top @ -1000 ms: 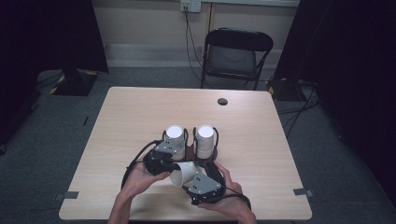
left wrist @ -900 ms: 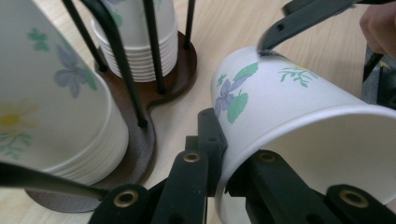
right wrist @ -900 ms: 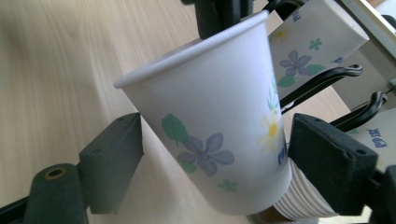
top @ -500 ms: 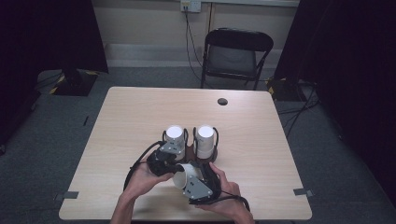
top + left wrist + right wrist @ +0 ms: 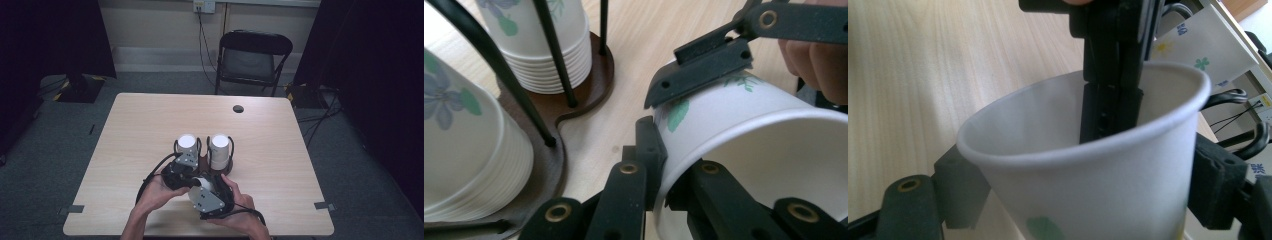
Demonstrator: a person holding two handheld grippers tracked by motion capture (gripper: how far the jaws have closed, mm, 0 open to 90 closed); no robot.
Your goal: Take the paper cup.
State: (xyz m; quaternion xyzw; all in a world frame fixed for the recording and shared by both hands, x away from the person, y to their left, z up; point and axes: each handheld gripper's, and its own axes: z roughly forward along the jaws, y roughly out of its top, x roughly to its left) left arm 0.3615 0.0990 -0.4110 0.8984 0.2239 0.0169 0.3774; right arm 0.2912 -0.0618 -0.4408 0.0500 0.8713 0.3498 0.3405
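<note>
A white paper cup with green leaf prints lies tilted between both grippers, just in front of the cup holder. My left gripper is shut on the cup's rim, one jaw inside and one outside. In the right gripper view it comes down from the top onto the far rim. My right gripper clasps the cup's wall from both sides; its jaws have just been opening a little, with the cup still between the pads. One of its fingers rests on the cup's outside.
Two stacks of nested paper cups stand in a black wire holder on a brown wooden base, right behind the grippers. The table has a cable hole at the back. A folding chair stands beyond it.
The cup lay plainly visible between the grippers a second ago; now it sits mostly under the right gripper's grey plate. Both hands have barely moved.
</note>
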